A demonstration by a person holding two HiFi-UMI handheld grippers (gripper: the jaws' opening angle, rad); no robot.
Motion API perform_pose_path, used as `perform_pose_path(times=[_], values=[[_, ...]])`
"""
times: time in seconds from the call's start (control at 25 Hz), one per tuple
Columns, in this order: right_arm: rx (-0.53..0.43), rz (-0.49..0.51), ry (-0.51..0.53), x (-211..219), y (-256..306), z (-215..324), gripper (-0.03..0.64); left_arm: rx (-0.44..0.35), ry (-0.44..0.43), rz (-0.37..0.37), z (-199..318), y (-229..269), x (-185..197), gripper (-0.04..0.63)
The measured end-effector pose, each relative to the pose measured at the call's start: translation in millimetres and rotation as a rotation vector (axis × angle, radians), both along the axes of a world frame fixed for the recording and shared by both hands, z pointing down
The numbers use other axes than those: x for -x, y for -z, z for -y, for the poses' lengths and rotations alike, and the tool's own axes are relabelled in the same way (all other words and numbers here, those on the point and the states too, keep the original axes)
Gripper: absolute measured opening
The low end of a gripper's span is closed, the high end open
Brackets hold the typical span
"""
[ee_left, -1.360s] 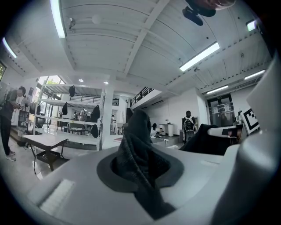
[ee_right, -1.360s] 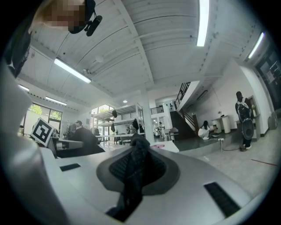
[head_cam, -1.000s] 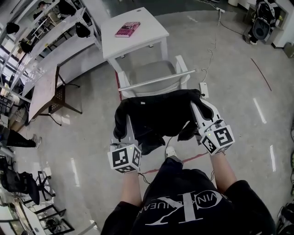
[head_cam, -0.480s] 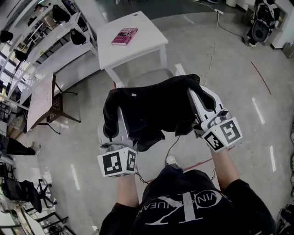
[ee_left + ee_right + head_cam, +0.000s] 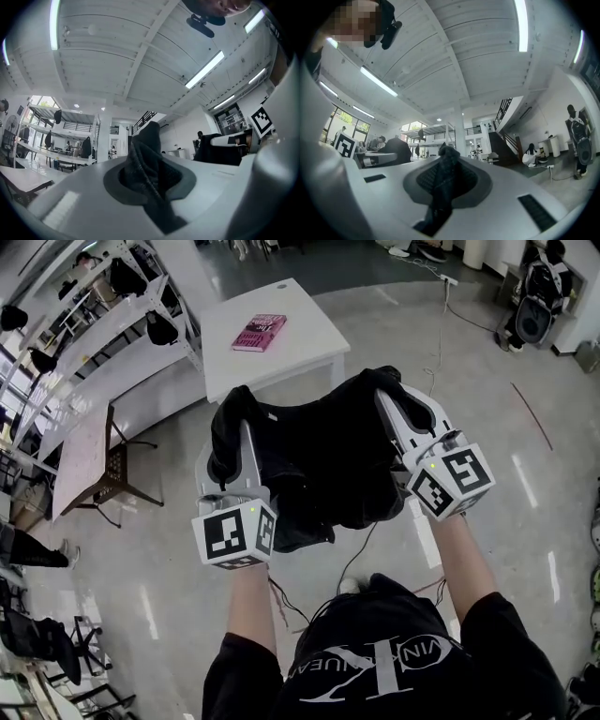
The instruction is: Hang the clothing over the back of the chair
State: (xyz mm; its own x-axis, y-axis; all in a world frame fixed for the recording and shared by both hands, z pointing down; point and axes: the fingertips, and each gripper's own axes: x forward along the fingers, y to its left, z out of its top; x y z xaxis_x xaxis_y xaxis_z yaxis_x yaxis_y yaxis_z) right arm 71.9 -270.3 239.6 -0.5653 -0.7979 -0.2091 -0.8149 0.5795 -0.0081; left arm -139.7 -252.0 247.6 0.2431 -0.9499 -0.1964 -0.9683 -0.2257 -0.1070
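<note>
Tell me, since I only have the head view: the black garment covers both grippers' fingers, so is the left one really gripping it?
Observer: Yes. The left gripper view shows the left gripper shut on a fold of the black garment.
Reviewer: And the right?
Observer: Likewise, the right gripper pinches a dark fold.
Reviewer: Which way do they point?
Observer: Somewhat upward: ceiling lights fill the top of both gripper views.
</note>
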Motion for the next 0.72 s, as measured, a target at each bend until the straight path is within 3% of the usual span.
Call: perform_pose_path(times=[0.72], values=[[0.253,-0.077,0.082,26,-81,135,0.04,0.179,0.069,0.045,105,-67,10,0.059]])
